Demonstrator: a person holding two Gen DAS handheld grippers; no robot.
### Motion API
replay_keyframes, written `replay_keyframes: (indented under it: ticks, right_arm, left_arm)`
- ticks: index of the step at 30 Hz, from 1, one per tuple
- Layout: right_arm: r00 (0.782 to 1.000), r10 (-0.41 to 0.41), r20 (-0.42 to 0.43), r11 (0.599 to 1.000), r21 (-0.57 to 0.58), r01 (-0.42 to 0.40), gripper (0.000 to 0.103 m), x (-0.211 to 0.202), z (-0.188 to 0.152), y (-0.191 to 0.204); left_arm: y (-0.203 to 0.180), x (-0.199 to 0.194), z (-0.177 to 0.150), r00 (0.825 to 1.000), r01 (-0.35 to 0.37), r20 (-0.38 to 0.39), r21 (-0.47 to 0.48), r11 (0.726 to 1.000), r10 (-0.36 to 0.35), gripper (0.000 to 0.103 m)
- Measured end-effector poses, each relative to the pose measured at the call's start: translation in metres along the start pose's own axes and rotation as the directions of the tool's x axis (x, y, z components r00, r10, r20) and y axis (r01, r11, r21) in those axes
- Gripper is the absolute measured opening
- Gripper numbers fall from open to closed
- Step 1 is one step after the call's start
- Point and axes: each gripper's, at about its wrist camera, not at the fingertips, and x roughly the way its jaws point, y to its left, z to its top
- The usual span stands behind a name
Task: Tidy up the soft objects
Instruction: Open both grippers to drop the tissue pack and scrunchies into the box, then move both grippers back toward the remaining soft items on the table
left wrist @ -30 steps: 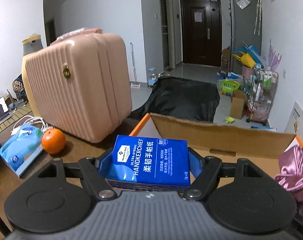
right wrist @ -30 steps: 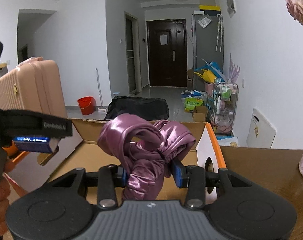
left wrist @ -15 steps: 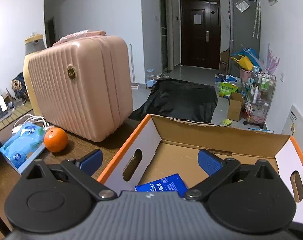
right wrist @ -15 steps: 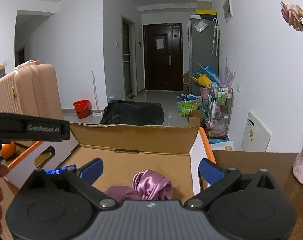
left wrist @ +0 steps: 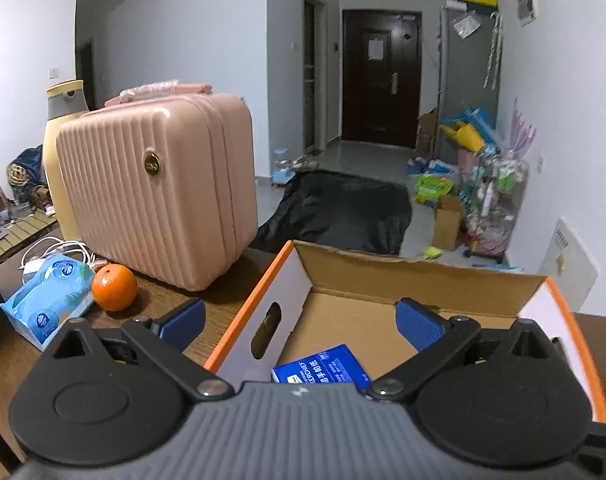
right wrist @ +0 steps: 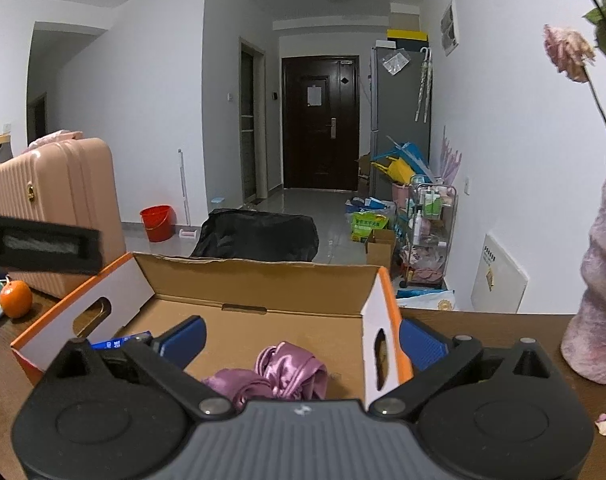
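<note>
Both drops judged done: tissue pack (left wrist: 321, 366) lying in box (left wrist: 415, 272) at its left end, purple cloth (right wrist: 279, 374) bunched on the box floor toward the right. Left gripper (left wrist: 299, 322) spread wide, empty, straddling the box's left wall; right gripper (right wrist: 301, 338) wide, empty, straddling the right wall. Next, probably: reach for wipes pack (left wrist: 49, 296) beside orange (left wrist: 114, 287). Dark wooden bench (left wrist: 215, 300); pink case (left wrist: 159, 188), vase (right wrist: 599, 300); cluttered hallway beyond.
</note>
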Motion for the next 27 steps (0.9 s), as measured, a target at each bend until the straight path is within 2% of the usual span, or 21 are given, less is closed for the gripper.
replay_keyframes:
  ticks: [12,27]
  right_arm:
    - [0.999,-0.04,0.011,0.999,-0.013,0.04,0.103,-0.043,-0.009,-0.009]
    - [0.998,-0.05,0.047,0.999,0.01,0.049,0.103,-0.122,-0.044,-0.003]
  left_arm:
    - [0.026,-0.063,-0.011,0.995,0.087,0.044,0.039,0.995,-0.089,0.103]
    - [0.056,-0.134,-0.055,0.987,0.14,0.065,0.098,0.985,-0.147,0.103]
